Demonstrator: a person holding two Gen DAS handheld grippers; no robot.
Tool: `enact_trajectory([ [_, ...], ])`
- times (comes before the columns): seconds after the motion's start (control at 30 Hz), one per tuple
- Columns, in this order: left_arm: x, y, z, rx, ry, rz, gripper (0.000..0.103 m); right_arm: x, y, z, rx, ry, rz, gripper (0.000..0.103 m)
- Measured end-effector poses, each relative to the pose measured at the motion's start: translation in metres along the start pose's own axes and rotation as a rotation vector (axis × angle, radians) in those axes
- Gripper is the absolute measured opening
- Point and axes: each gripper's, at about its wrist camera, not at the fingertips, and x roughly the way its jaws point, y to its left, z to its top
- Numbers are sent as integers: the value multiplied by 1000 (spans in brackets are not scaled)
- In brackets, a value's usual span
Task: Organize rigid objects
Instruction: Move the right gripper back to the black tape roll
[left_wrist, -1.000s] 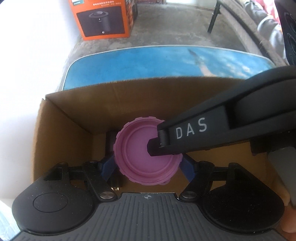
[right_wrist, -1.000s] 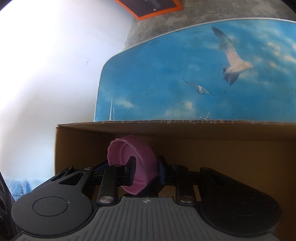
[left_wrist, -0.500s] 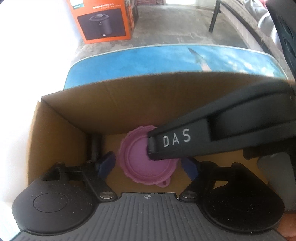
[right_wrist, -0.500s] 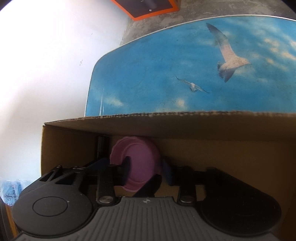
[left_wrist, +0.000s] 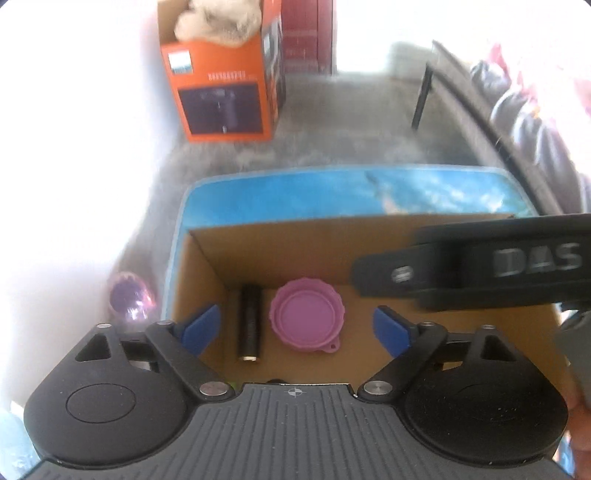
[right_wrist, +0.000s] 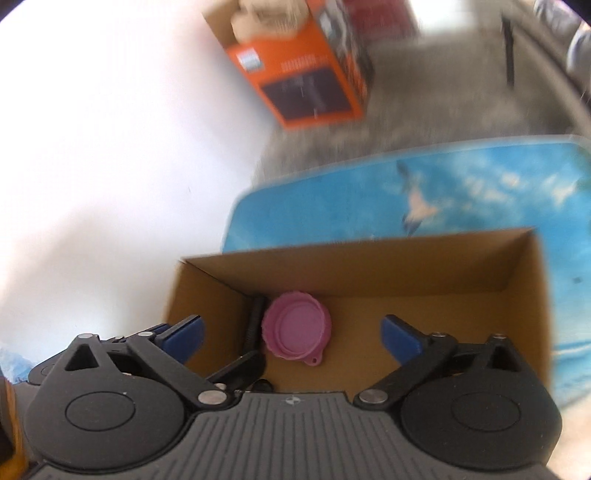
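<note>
Both the left gripper (left_wrist: 293, 326) and right gripper (right_wrist: 291, 334) are spread wide, empty; the pink lid (left_wrist: 306, 319) in the cardboard box (right_wrist: 369, 254) is judged light, stiff, best pinched across its ribbed rim.

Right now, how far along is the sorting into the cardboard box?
Done: the pink lid lies flat on the floor of the cardboard box, beside a black cylinder already there. In hand: nothing; the left gripper and right gripper are both open and empty above the box. Left: a purple object sits outside the box near the wall, too blurred to identify; it may be next.
</note>
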Motion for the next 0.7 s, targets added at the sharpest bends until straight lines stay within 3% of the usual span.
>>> enact_trajectory([
  [0.13,-51,6,-12,-10,-89,-34,97,-61,25,-20,-47,-135,-51,103],
  [0.4,-118,34,-49,-103,-178,-191,102,-171,79,-84,-244,-405,-273,103],
  [0.57,-133,47,-84,-149,-148,-288,102,-202,81,-118,-191,-408,-318,103],
  [0.7,-130,48,-116,-159,-103,-333,103,-200,87,-155,-323,-392,-477,103],
])
